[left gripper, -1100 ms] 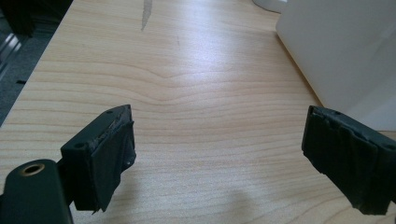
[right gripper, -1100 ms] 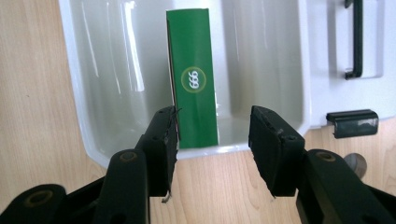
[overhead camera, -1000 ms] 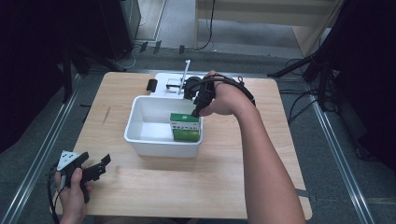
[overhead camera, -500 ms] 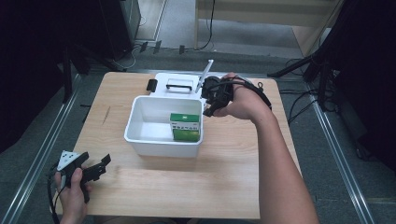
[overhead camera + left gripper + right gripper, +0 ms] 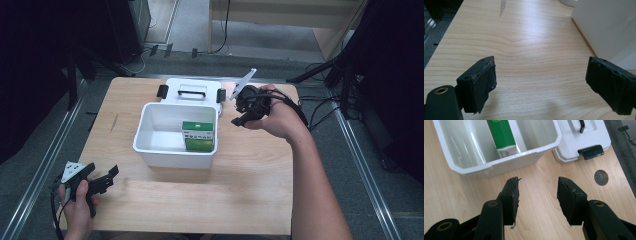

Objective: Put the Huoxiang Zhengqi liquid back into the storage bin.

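Note:
A white bin (image 5: 172, 159) stands in the middle of the wooden table, with a green box (image 5: 199, 135) upright against its right wall. My right gripper (image 5: 239, 114) hovers just right of the bin, jaws apart and pointing back toward it. In the right gripper view the right gripper (image 5: 537, 192) is open over bare wood, with the bin (image 5: 506, 167) and green box (image 5: 501, 132) ahead. My left gripper (image 5: 111, 179) rests at the table's front left corner. In the left gripper view the left gripper (image 5: 541, 80) is open and holds nothing, with the bin wall (image 5: 609, 27) off to its right.
The bin's white lid (image 5: 172, 85), with a black handle and latches, lies flat behind the bin. One latch (image 5: 591, 152) and a round grey plug (image 5: 601, 177) in the tabletop sit ahead of the right gripper. Cables trail off the table's right rear.
My right gripper has moved to the right, from above the bin's right rim and the green box to over the table beside the bin. The left gripper has stayed where it was.

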`<state>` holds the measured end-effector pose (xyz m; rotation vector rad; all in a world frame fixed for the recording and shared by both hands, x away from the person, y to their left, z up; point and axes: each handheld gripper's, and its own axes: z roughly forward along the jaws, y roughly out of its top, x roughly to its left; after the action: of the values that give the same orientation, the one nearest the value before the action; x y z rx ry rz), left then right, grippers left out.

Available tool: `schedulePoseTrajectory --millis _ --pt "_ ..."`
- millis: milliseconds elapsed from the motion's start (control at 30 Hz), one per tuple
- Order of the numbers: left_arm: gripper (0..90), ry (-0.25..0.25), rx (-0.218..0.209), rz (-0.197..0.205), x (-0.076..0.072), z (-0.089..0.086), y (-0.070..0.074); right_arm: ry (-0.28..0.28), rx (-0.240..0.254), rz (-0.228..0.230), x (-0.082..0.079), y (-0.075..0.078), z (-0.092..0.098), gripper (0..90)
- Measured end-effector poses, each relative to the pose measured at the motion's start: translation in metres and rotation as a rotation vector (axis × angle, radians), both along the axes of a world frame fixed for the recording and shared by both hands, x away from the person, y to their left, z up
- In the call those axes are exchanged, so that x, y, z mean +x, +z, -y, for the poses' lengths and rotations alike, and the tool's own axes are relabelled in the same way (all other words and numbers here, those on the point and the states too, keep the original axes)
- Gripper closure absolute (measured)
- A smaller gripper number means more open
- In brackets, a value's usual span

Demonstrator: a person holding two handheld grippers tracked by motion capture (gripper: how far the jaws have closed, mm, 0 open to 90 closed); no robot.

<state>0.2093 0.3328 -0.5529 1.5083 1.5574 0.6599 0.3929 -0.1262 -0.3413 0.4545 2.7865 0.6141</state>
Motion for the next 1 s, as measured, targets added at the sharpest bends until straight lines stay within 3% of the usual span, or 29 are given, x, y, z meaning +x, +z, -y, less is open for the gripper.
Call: schedulePoseTrajectory --millis 167,300,700,967,1000 --pt "10.4 0.001 0.000 0.000 0.000 0.000 0.000 -0.064 0.019 0.023 -0.002 -0.006 0.015 53.5" --pt "10.4 0.001 0.000 0.003 0.000 0.000 0.000 -0.141 0.092 0.028 -0.005 -0.015 0.031 52.0" --pt "10.4 0.000 0.003 0.000 0.000 0.000 0.000 -0.218 0.175 0.034 -0.020 -0.042 0.067 49.7" --pt "10.4 -0.001 0.006 0.001 0.000 0.001 0.000 -0.269 0.252 0.100 -0.032 -0.056 0.086 49.7" --pt "10.4 -0.001 0.006 0.001 -0.001 0.001 0.000 -0.283 0.279 0.113 -0.036 -0.062 0.091 49.1"
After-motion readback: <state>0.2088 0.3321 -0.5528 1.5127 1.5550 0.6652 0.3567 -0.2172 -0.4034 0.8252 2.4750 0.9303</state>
